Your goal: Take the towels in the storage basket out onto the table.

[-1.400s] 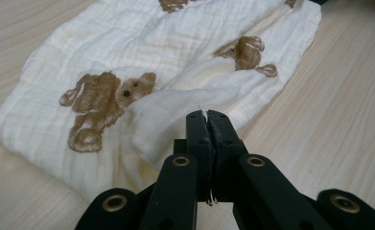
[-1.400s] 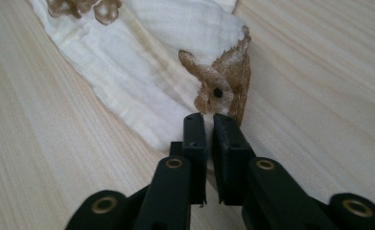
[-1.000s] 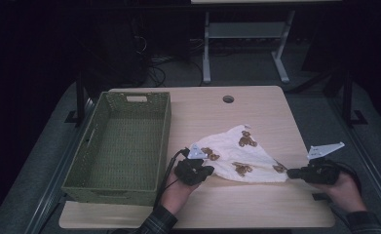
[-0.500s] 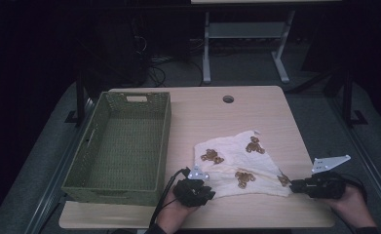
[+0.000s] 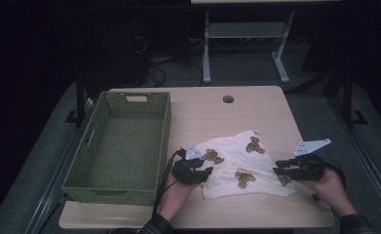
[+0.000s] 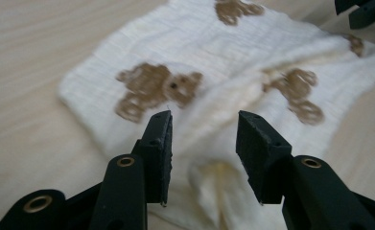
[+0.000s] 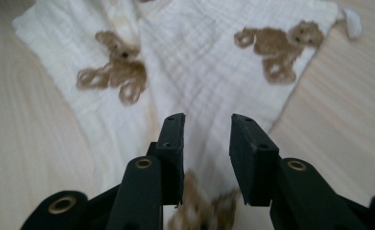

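A white cloth printed with brown teddy bears lies crumpled flat on the wooden table, toward the front. My left gripper rests at the cloth's left edge and my right gripper at its right edge. In the left gripper view the jaws stand apart over a raised fold of the cloth, pads off it. The right gripper's jaws also stand apart above the cloth, not pinching it. Both pairs of jaws have just been opening.
A green woven basket with nothing in it stands along the table's left side, close to my left hand. A round cable hole sits near the far edge. Bare wood lies behind the cloth. The right gripper's tips show in the left gripper view.
The cloth was held stretched between both shut grippers. It now lies on the table, let go, and both pairs of jaws have opened. The right hand has moved left.
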A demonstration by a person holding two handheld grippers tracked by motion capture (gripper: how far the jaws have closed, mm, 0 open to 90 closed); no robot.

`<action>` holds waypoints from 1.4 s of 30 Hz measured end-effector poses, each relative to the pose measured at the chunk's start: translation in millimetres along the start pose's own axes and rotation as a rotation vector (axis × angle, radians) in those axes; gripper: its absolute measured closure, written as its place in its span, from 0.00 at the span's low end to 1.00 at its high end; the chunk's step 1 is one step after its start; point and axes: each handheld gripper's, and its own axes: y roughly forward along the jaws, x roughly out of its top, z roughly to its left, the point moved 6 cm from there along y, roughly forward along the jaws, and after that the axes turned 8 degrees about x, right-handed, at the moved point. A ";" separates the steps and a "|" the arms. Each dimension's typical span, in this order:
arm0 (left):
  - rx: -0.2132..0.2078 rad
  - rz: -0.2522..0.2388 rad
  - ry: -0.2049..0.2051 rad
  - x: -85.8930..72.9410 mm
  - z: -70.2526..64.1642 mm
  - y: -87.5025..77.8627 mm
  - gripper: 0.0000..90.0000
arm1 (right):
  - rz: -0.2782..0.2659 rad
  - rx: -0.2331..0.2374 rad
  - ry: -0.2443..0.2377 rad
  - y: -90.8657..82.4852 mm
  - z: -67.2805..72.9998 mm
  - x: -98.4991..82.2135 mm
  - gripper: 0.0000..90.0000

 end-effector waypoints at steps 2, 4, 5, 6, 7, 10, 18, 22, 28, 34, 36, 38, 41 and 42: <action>0.030 -0.002 0.012 3.8 5.7 5.6 0.62 | -0.002 -0.004 -0.004 7.3 -4.8 8.4 0.73; 0.060 0.003 0.005 6.0 10.8 11.9 0.62 | 0.004 -0.011 -0.008 14.5 -9.9 15.8 0.74; 0.072 0.006 0.000 6.5 13.6 14.9 0.62 | 0.005 -0.014 -0.011 18.2 -12.4 19.0 0.74; 0.089 0.013 -0.002 6.7 16.5 17.4 0.62 | 0.012 -0.024 -0.016 21.8 -15.5 21.6 0.74; 0.108 0.012 0.002 7.4 19.1 19.6 0.62 | 0.023 -0.033 -0.023 25.2 -19.2 23.5 0.74; 0.152 0.020 -0.006 8.3 27.5 25.8 0.60 | 0.022 -0.048 -0.011 32.3 -29.1 28.2 0.74; 0.202 0.068 -0.058 2.5 43.6 40.7 0.59 | 0.061 -0.051 -0.004 41.7 -36.2 24.2 0.74; 0.172 0.086 -0.095 -0.1 43.7 47.3 0.66 | 0.077 -0.045 -0.008 45.4 -34.9 22.6 0.74; 0.146 0.122 -0.075 -1.7 40.4 52.6 0.96 | 0.090 -0.042 -0.012 47.9 -33.7 20.0 0.72; 0.108 0.083 -0.052 11.2 36.0 48.4 0.97 | 0.093 -0.046 -0.019 48.0 -32.8 19.5 0.71; 0.096 0.061 -0.040 19.1 33.9 46.9 0.97 | 0.093 -0.046 -0.018 47.8 -32.8 19.4 0.71; 0.082 0.034 -0.029 28.0 31.9 45.6 0.97 | 0.094 -0.050 -0.018 47.6 -32.7 19.1 0.71; 0.076 0.002 -0.009 43.3 30.9 43.8 0.97 | 0.098 -0.055 -0.014 46.3 -32.5 17.8 0.70; 0.077 -0.010 0.001 48.7 30.0 43.8 0.97 | 0.100 -0.056 -0.011 45.7 -32.3 17.3 0.70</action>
